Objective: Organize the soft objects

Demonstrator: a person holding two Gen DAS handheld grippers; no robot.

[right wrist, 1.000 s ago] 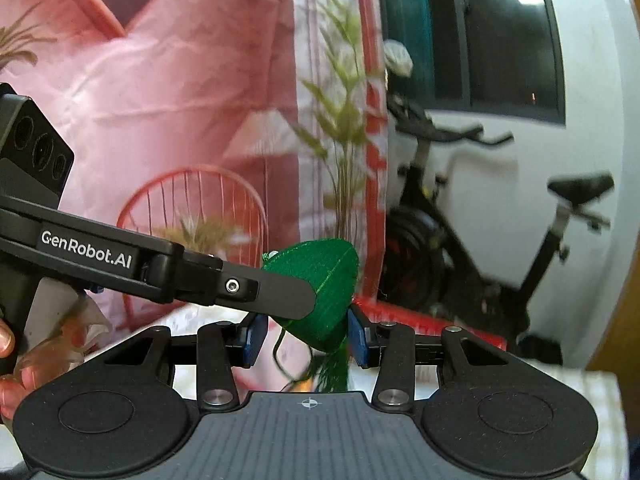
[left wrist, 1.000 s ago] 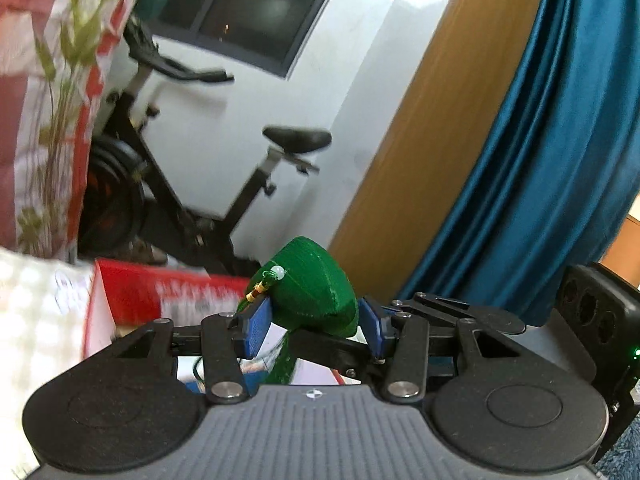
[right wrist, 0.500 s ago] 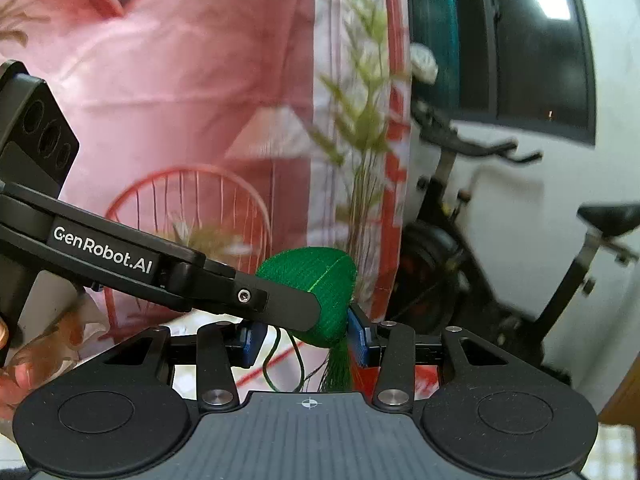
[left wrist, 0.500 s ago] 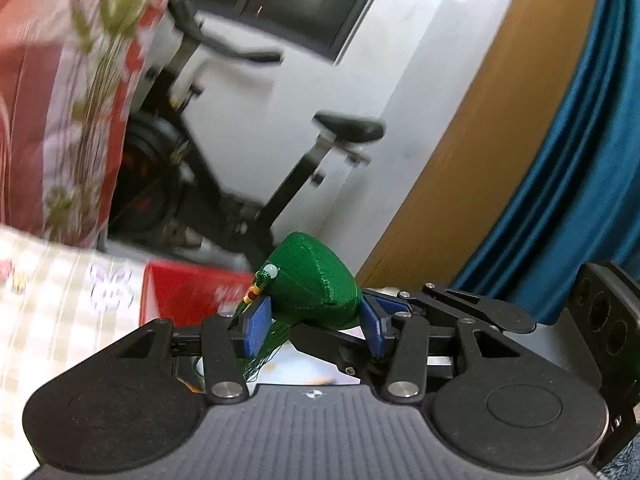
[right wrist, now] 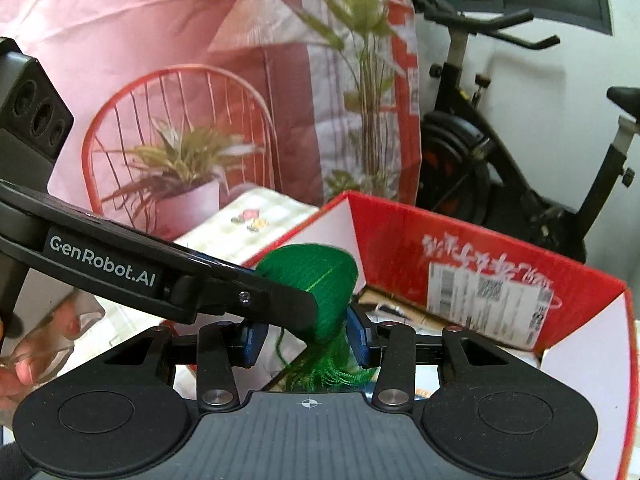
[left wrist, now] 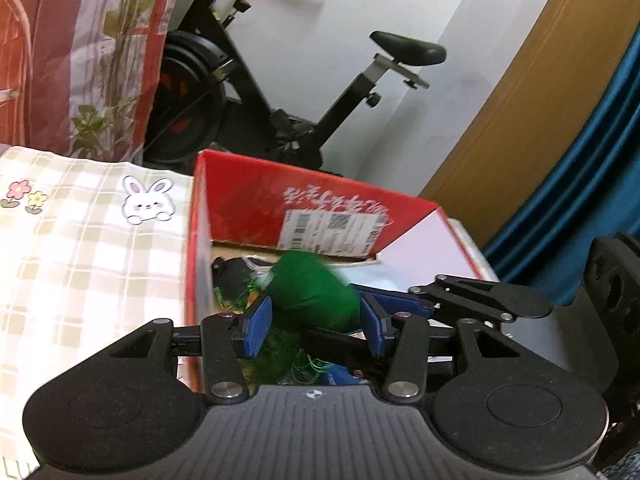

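Note:
A green knitted pouch (left wrist: 312, 292) with a green tassel hangs between the blue pads of my left gripper (left wrist: 314, 320), whose jaws are opening slightly; the pads still touch its sides. My right gripper (right wrist: 304, 336) is shut on the same pouch (right wrist: 320, 276) from the other side. The left gripper's finger (right wrist: 240, 292) crosses in front of it in the right wrist view. Both hold it over an open red cardboard box (left wrist: 248, 196), whose far wall (right wrist: 400, 236) bears a label. Green tassels and dark items lie in the box.
A black exercise bike (left wrist: 280, 92) stands behind the box against a white wall. A checked cloth with a rabbit print (left wrist: 80, 240) covers the surface left of the box. A pink printed curtain (right wrist: 160, 80) hangs behind. A blue curtain (left wrist: 580, 160) and wooden door (left wrist: 520, 100) are right.
Both grippers have sunk and tipped downward with the green pouch. The red box, earlier low and partly hidden, now lies right under the pouch with its inside in view.

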